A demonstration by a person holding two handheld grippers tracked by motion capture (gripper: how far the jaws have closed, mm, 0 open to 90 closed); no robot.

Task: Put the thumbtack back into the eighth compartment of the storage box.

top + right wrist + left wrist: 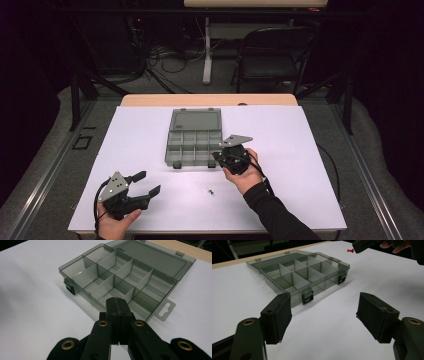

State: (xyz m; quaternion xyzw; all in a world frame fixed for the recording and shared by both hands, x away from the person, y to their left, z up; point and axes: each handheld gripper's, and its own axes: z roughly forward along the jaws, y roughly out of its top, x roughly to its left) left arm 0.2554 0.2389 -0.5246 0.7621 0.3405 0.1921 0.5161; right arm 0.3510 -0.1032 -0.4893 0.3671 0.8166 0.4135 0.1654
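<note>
Right gripper (218, 156) has its jaws pressed together on a red pushpin (350, 250), whose head sticks out at the tip; it hovers at the organizer box (194, 137), near the five o'clock corner of the tray. All compartments look empty, lid lying open toward twelve. Left gripper (148, 182) waits wide apart and empty at seven o'clock. Another small pin (210, 190) lies on the white sheet (300, 165), so I'd say sorting has barely started.
</note>
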